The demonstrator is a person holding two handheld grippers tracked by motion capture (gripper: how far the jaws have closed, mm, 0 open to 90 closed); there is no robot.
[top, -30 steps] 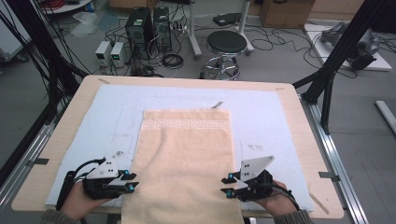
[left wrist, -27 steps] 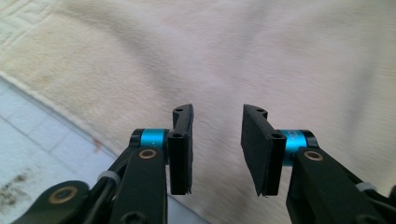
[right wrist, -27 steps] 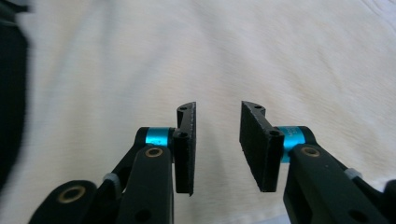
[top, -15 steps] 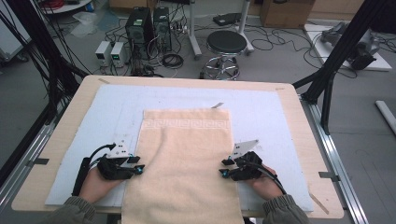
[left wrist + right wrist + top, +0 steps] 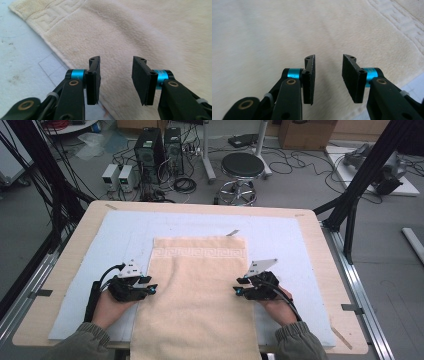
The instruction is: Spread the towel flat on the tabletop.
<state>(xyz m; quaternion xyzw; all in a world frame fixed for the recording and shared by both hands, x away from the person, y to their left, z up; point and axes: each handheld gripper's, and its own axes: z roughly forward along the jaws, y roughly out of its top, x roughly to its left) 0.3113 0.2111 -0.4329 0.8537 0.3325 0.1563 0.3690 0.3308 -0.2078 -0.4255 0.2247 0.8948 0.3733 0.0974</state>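
Left gripper (image 5: 150, 288) sits right at the towel's left edge, jaws apart with a clear gap and nothing pinched between the pads. They've just been opening a bit wider. In the left gripper view (image 5: 116, 81) the pads hover over the terry right where the hem meets the pale blue mat (image 5: 22, 62), and I can't tell if the tips actually brush the cloth or float just above it.

Right gripper (image 5: 239, 289) mirrors it at the towel's right edge, also unclenched and gripping nothing, jaws just eased open a touch as well. In the right gripper view (image 5: 328, 80) there's plain cream pile between the pads, with a sliver of mat showing at the bottom right corner.

The towel (image 5: 197, 300) lies flat down the middle of the mat, key-pattern band toward the far edge of the tabletop (image 5: 65, 270). Its near end runs off the near edge of the tabletop and gets cut off at the bottom of the high view, so no idea how far it hangs. Both hands are mostly tucked under the gripper bodies, sleeves cropped at the frame bottom. There's a small grey sliver just past the towel's far right corner, too tiny to make out.
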